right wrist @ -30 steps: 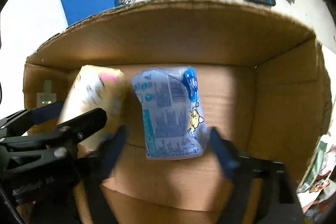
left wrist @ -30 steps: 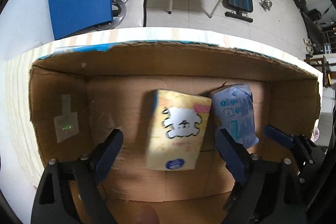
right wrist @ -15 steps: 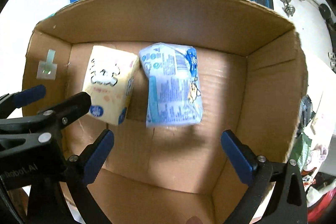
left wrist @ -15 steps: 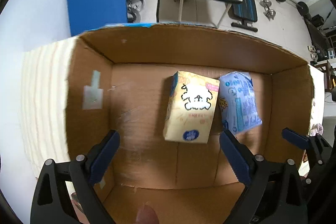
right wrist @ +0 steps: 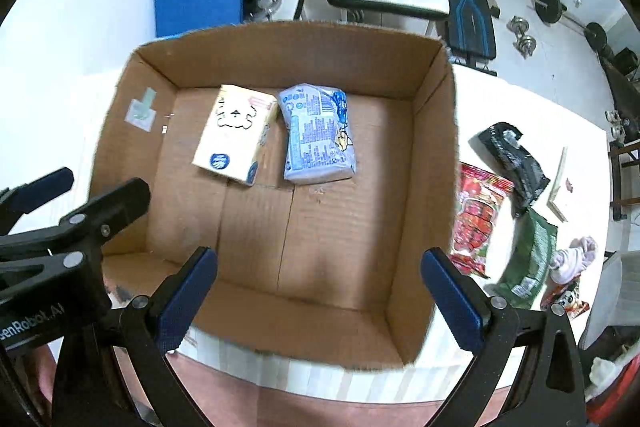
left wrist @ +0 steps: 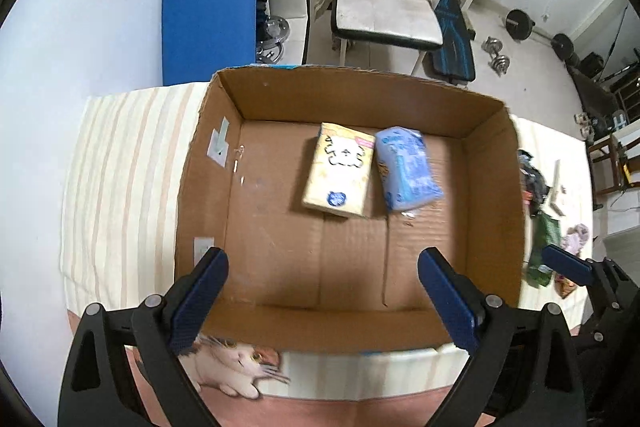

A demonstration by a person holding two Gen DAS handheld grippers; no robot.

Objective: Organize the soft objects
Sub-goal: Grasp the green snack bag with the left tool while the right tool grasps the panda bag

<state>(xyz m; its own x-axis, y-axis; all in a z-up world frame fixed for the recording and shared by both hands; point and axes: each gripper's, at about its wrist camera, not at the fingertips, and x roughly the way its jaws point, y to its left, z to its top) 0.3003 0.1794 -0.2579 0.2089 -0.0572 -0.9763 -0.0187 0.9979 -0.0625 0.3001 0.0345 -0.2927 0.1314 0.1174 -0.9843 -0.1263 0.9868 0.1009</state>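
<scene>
An open cardboard box (left wrist: pixel 492 211) (right wrist: pixel 428 195) sits on a striped cloth. Inside, near its far wall, a yellow tissue pack (left wrist: pixel 339 169) (right wrist: pixel 235 134) lies beside a blue tissue pack (left wrist: pixel 408 169) (right wrist: pixel 318 135); they lie side by side. My left gripper (left wrist: pixel 322 297) is open and empty above the box's near edge. My right gripper (right wrist: pixel 318 293) is open and empty above the near edge too. The left gripper's body shows at the left of the right wrist view (right wrist: pixel 60 247).
Right of the box lie snack bags: a red one (right wrist: pixel 478 215), a black one (right wrist: pixel 512 157), a green one (right wrist: pixel 530 259), plus a pale cloth (right wrist: pixel 572 259). A cat picture (left wrist: pixel 228 363) is on the cloth's near edge. A chair (left wrist: pixel 384 15) and blue board (left wrist: pixel 208 23) stand beyond.
Both grippers have pulled back and up from inside the box, leaving the yellow and blue packs lying on its floor. The whole box and the bags beside it have come into view.
</scene>
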